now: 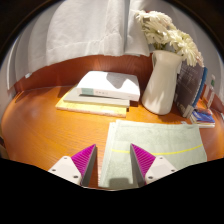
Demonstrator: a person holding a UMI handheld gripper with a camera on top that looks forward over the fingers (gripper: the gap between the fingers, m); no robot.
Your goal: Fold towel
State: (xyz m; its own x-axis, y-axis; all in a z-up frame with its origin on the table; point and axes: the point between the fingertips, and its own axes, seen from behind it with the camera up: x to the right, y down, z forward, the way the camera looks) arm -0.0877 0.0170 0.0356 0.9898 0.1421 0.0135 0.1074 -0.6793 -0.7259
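The open, empty gripper (108, 160) hovers at the towel (158, 140) edge; a shallow pinch could slip off one layer.

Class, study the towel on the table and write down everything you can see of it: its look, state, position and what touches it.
The towel is pale greenish-white cloth with a soft, matte look, lying flat and spread out on the round wooden table. Faint creases run across it. It lies just ahead of the open gripper, whose fingers do not touch it. Its far edge lies near the base of the cream vase; whether they touch cannot be told.
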